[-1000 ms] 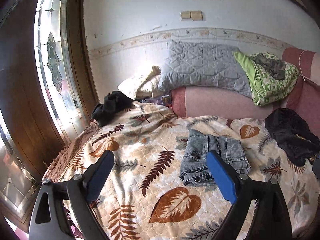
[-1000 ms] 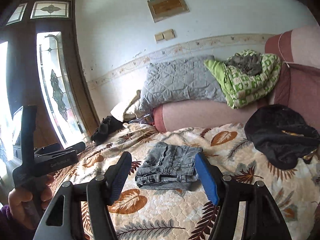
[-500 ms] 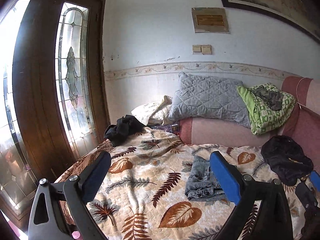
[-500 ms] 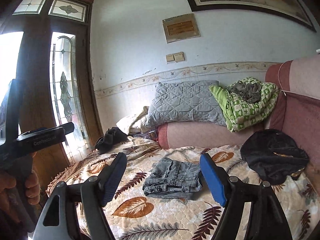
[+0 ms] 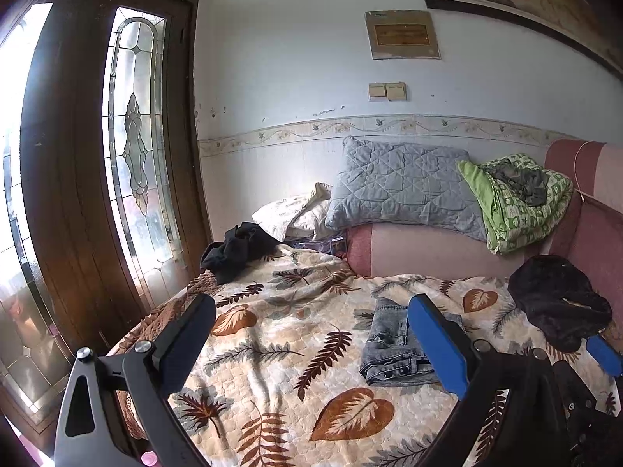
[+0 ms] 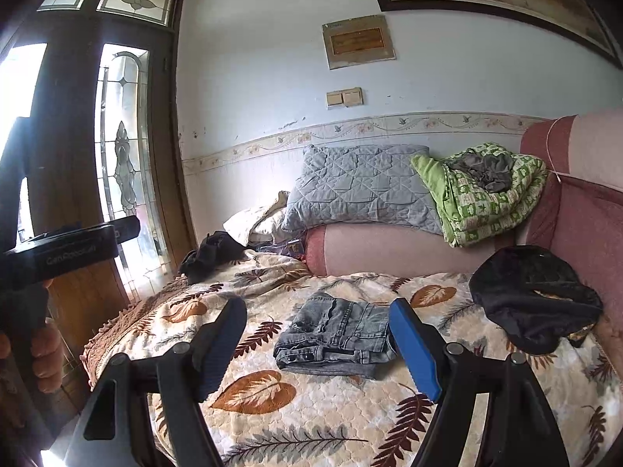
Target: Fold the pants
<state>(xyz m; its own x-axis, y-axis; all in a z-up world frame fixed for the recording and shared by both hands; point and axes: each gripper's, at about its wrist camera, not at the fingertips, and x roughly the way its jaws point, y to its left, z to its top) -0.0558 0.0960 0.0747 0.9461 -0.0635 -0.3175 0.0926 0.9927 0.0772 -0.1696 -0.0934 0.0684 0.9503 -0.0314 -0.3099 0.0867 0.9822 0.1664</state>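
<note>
A pair of grey jeans (image 5: pixel 389 346) (image 6: pixel 335 334) lies folded into a small flat stack on the leaf-patterned quilt (image 5: pixel 296 354) (image 6: pixel 311 412). My left gripper (image 5: pixel 311 301) hovers short of the stack, open and holding nothing, with its blue finger (image 5: pixel 436 346) overlapping the stack's right side in the picture. My right gripper (image 6: pixel 317 305) is also open and empty, held back from the jeans, which show between its fingers. In the right wrist view a hand (image 6: pixel 43 354) holds the left gripper's body at the far left.
A black garment (image 5: pixel 557 303) (image 6: pixel 533 295) lies at the right by the pink sofa back (image 6: pixel 584 241). Dark clothes (image 5: pixel 237 249) are heaped at the quilt's far left corner. Behind are a grey pillow (image 5: pixel 405 190) and a green blanket (image 5: pixel 518 206). A wooden glazed door (image 5: pixel 78 194) stands at the left.
Both grippers have drawn back from the jeans and lifted, so more of the wall and door shows. The folded jeans have not moved.
</note>
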